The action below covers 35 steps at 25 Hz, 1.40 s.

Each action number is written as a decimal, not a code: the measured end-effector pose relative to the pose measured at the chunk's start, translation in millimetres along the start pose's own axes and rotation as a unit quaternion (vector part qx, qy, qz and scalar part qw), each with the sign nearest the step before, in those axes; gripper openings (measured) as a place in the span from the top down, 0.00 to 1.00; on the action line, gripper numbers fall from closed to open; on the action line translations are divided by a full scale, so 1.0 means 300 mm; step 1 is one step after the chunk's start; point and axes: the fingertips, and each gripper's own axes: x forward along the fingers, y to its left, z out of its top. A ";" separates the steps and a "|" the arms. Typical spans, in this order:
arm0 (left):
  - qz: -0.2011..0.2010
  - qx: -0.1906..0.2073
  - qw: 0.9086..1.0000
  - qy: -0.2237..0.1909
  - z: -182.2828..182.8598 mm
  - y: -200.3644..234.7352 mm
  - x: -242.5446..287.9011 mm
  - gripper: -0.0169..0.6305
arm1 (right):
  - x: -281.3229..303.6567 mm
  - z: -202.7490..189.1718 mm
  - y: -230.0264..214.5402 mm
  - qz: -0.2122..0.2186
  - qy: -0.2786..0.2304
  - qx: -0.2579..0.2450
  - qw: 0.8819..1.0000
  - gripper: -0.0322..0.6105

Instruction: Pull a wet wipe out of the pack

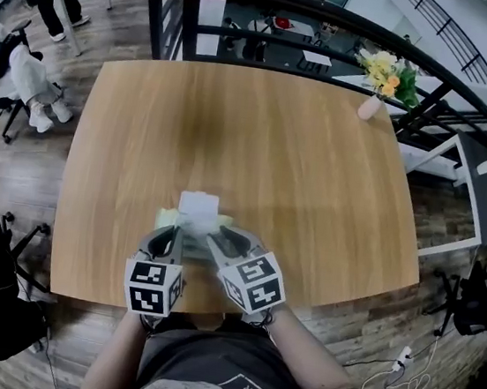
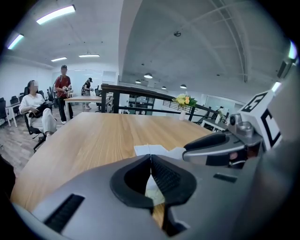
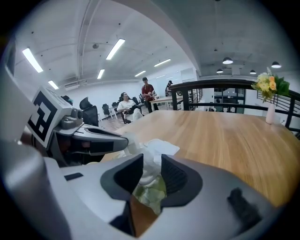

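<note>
**Inspector:** Surface and room?

**Assistant:** Wooden table [image 1: 259, 147] with rounded corners, standing on a plank floor [image 1: 24, 169]. A dark railing [image 1: 338, 19] runs beyond its far edge. A vase [image 1: 371, 105] of flowers stands far ahead and to the right of the right gripper [image 3: 151, 160].

**Inspector:** What does 1 view give that the others do not?

**Assistant:** Only the head view gives the floor. Only the 2 gripper views give the ceiling and its strip lights [image 3: 115, 49]. The left gripper view alone shows faces blurred: a seated person [image 2: 35, 108] and a standing person [image 2: 62, 89], both far off to the left of the left gripper [image 2: 150, 159].

**Inspector:** Containers and contents?

**Assistant:** 1 pale green pack [image 3: 150, 194], lying flat under the tips of both grippers near the table's front edge. A white wipe [image 1: 199, 206] stands up out of it, just ahead of the tips.

**Inspector:** Gripper state?

**Assistant:** Left gripper: jaws closed tip to tip, with a fold of the wipe pinched in the slit. Right gripper: jaws apart, crumpled wipe standing between the pads, not squeezed. The 2 grippers sit side by side, tips close together over the pack.
</note>
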 end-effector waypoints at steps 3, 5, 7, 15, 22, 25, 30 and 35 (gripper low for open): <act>0.002 -0.004 1.000 0.000 -0.002 0.002 -0.007 0.95 | 0.011 -0.003 0.013 0.005 0.008 -0.014 1.000 0.76; 0.004 -0.006 1.000 -0.001 -0.004 0.001 -0.010 0.95 | 0.019 -0.006 0.019 0.006 0.013 -0.020 1.000 0.74; 0.006 -0.007 1.000 -0.001 -0.004 0.004 -0.006 0.95 | 0.031 -0.010 0.019 0.008 0.020 -0.025 0.999 0.71; 0.007 -0.010 1.000 0.000 -0.007 0.005 -0.011 0.95 | 0.061 -0.002 0.015 -0.001 0.020 -0.043 0.999 0.73; 0.009 -0.009 1.000 0.001 -0.008 0.015 -0.016 0.95 | 0.069 -0.016 0.009 -0.008 0.029 -0.051 0.998 0.90; 0.011 -0.013 1.000 0.001 -0.011 0.015 -0.020 0.95 | 0.062 -0.021 0.006 -0.008 0.030 -0.049 0.998 0.90; 0.013 -0.014 1.000 0.000 -0.010 0.008 -0.026 0.95 | 0.048 -0.023 -0.005 -0.013 0.030 -0.053 0.998 0.90; 0.015 -0.015 1.000 0.001 -0.009 0.009 -0.026 0.95 | 0.033 -0.030 -0.025 -0.016 0.034 -0.050 0.998 0.90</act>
